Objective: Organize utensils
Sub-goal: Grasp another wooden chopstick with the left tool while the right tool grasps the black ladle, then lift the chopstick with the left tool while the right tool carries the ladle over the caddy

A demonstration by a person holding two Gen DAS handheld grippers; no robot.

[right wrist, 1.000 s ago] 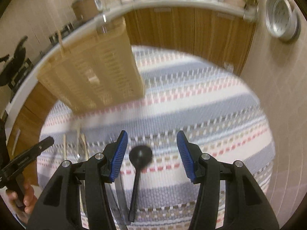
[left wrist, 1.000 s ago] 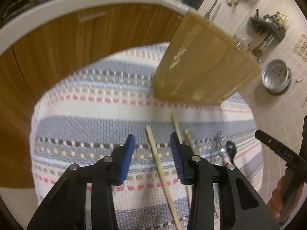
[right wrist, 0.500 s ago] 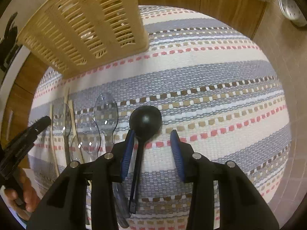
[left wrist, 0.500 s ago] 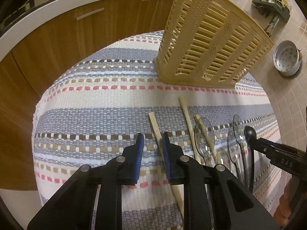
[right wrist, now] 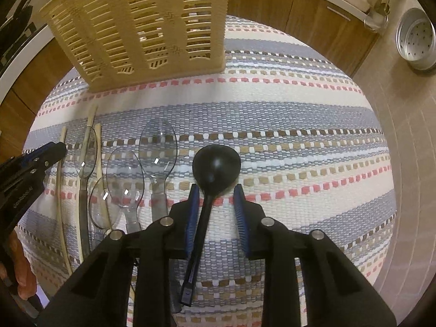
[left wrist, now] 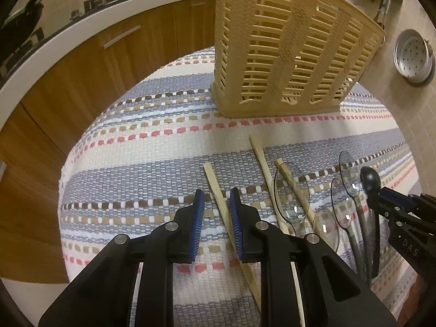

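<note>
A beige slatted utensil basket stands at the far side of a striped cloth; it also shows in the right wrist view. My left gripper straddles a wooden chopstick, its jaws narrow with gaps on both sides. Two more chopsticks and several clear plastic spoons lie to its right. My right gripper straddles the handle of a black spoon, jaws partly closed and not touching it. Clear spoons lie left of it.
The striped cloth covers a small table. Wooden cabinets under a white counter curve behind it. A perforated metal pot sits on the tiled floor at right. The other gripper shows in each view's edge.
Both grippers have lowered toward the cloth and narrowed their jaws, the left around the chopstick, the right around the black spoon's handle.
</note>
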